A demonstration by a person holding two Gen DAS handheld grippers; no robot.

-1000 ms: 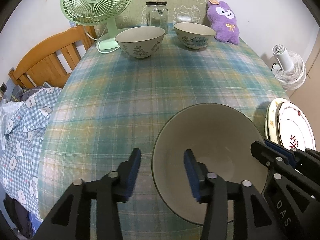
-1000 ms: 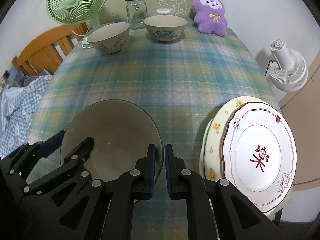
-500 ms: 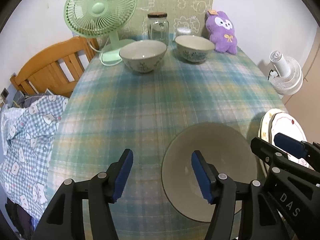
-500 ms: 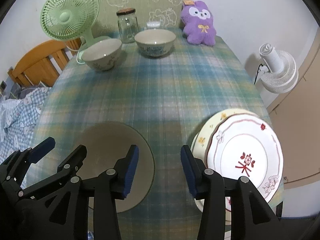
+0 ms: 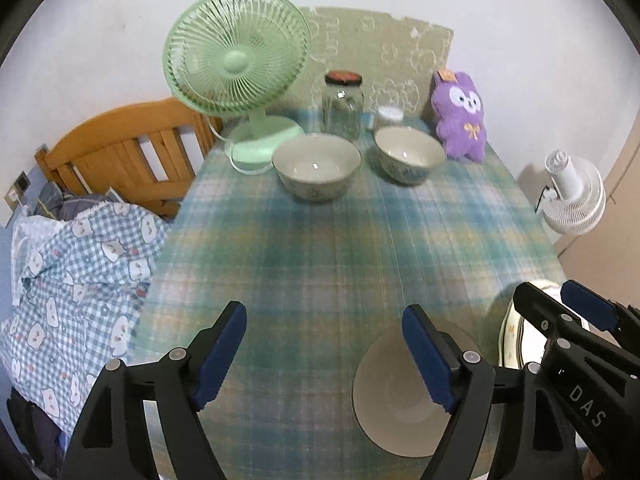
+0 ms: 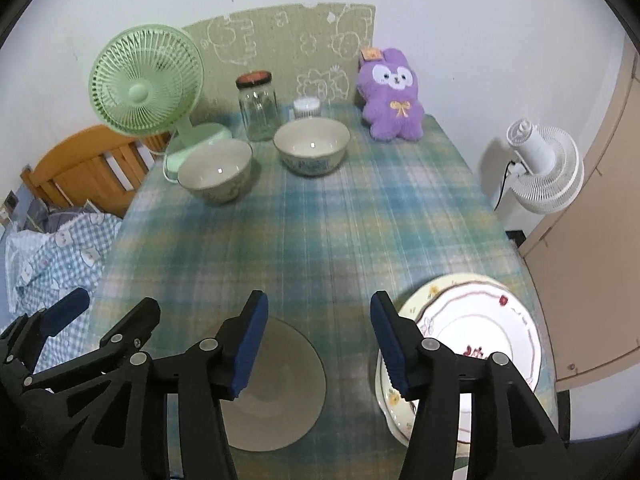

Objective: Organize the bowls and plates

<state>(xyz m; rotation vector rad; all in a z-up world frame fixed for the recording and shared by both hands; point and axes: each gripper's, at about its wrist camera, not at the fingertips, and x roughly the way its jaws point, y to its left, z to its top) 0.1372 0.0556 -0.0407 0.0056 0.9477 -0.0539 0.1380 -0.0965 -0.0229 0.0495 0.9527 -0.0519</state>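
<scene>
Both tools hang above the near end of the desk, which wears a blue-green plaid cloth. On the left hand-held gripper the blue-padded jaws have just been opening and now stand wide apart, with only cloth between them. On the right hand-held gripper the jaws have also just been opening; they are parted and grip nothing. A grey bowl sits on the desk just below the two tools, touched by neither; in the left wrist view it shows behind the left tool's right finger. Just beside the grey bowl, toward the right edge of the desk, lies a stack of plates, a red-trimmed white plate on top of a cream floral one. Well beyond the grey bowl, at the far end of the desk, two patterned bowls stand apart from each other: a floral bowl and a blue-patterned bowl. Behind them are a green desk fan, a glass jar, a small white container and a purple plush rabbit. Off the desk's right side stands a white fan; off its left, a wooden bed frame with checked bedding.
</scene>
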